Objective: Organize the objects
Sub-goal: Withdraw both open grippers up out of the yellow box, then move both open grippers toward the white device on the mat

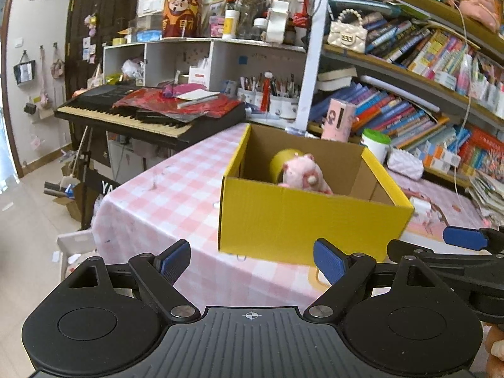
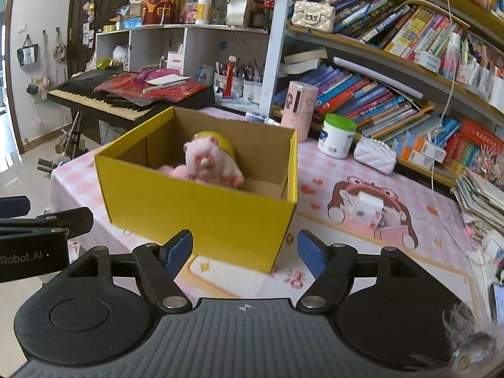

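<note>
Yellow cardboard box (image 1: 308,220) is taken as the landmark; it stands open on the table with the pink checked cloth (image 1: 176,189). Nearest to the cameras, in front of the box, the left gripper (image 1: 252,263) is seen with its blue pads spread wide apart and nothing between them. The right gripper (image 2: 244,250) is held in the same way, its fingers apart and empty, just before the near corner of the box. From each wrist view, a part of the other gripper is seen at the edge.

Inside the box a pink plush toy (image 2: 211,163) is lying, seen above the front wall. Behind the plush toy, also inside the box, a round yellow object (image 1: 283,159) is partly hidden; what it is cannot be told.

To the right of the box, on the cartoon-printed part of the cloth, a small white object (image 2: 367,204) is placed. Beyond the right rear corner of the box, a white jar with a green lid (image 2: 335,137) and a white quilted pouch (image 2: 375,154) are found, with a pink cylinder (image 2: 299,111) beside the jar. Behind the box on the left, a keyboard (image 1: 132,116) covered with red items is seen. Far behind the box on the right, bookshelves (image 2: 393,72) full of books are visible.
</note>
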{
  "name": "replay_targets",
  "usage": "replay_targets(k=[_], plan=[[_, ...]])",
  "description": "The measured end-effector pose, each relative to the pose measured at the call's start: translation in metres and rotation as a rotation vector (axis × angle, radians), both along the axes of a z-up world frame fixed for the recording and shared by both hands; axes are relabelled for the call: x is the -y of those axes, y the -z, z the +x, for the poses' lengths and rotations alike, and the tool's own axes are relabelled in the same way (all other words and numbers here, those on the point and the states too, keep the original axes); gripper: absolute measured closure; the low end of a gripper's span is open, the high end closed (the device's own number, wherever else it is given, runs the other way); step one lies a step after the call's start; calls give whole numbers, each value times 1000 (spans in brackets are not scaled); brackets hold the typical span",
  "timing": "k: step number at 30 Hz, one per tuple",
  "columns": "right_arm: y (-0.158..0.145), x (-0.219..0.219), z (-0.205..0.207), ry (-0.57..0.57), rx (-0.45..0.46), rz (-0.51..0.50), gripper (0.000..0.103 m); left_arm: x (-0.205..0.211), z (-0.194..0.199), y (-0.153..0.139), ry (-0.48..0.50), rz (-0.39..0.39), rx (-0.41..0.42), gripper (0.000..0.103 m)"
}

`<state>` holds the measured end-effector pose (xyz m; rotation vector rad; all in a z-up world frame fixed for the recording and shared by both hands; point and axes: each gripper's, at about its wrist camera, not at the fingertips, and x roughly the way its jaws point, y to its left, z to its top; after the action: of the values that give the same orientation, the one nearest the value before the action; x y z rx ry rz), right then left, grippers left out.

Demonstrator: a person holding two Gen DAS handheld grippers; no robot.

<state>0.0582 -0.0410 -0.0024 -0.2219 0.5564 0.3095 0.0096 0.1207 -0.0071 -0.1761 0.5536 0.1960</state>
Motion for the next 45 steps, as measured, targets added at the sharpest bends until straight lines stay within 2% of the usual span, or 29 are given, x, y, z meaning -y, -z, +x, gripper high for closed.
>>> replay_targets(k=[11,13,21,32,45], plan=[[13,6,-34,83,-45,-3,22,6,-19,9,74,13,-63,14],[14,10,-38,106,-51,-2,20,8,-21,11,88,15,-67,11],[16,29,-47,190,-68,-16,14,23,-22,10,159,15,-74,10],[16,63,-48,300,-69,-12,13,55,-6,11,265,27,-80,10],[18,115,-21,383,-82,2,13,106,28,12,358,51,-76,10]])
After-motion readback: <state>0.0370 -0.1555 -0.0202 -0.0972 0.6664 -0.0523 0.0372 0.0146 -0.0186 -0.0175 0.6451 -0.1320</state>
